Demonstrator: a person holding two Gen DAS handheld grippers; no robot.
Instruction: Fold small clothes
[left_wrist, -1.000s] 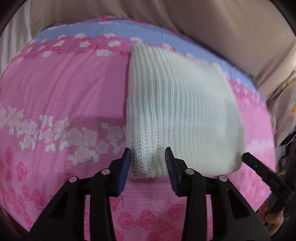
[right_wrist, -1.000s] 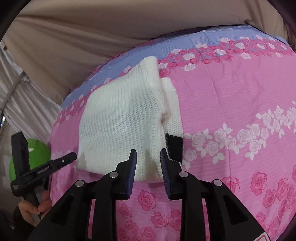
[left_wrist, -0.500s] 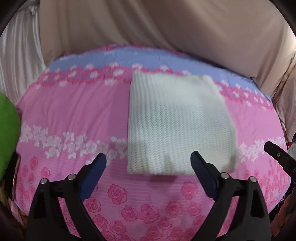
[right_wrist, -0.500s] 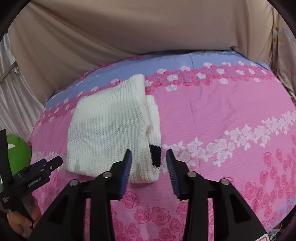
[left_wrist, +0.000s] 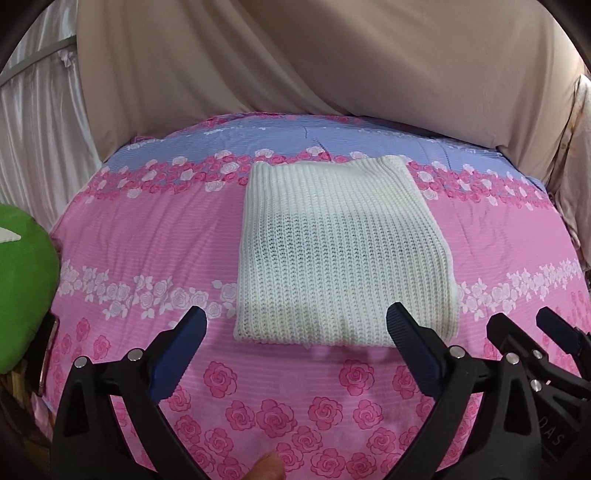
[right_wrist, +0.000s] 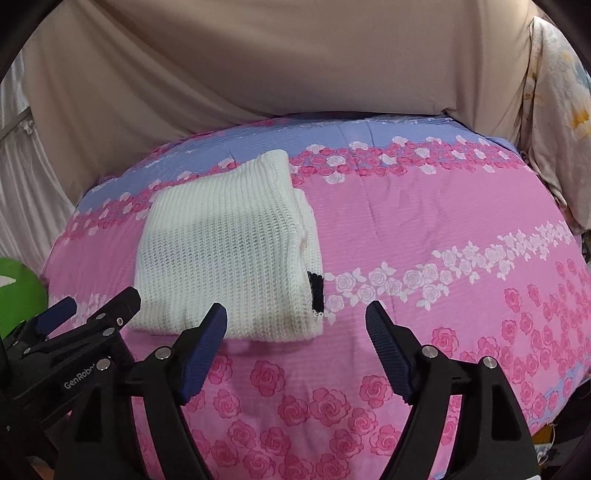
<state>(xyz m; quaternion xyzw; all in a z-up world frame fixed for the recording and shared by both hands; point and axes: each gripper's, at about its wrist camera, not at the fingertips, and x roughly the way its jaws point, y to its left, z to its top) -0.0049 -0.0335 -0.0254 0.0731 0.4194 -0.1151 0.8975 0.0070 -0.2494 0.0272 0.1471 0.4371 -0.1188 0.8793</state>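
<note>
A white knitted garment lies folded into a rectangle on the pink floral bedspread. In the right wrist view the garment shows a black patch at its right edge. My left gripper is open and empty, pulled back just short of the garment's near edge. My right gripper is open and empty, in front of the garment's near right corner. The right gripper also shows at the right edge of the left wrist view, and the left gripper at the left of the right wrist view.
A beige draped cloth backs the bed. A green object sits at the bed's left edge. A floral cloth hangs at the right. Bare bedspread lies right of the garment.
Both grippers have opened wide and pulled back from the garment's near edge. The folded garment stays flat on the bedspread.
</note>
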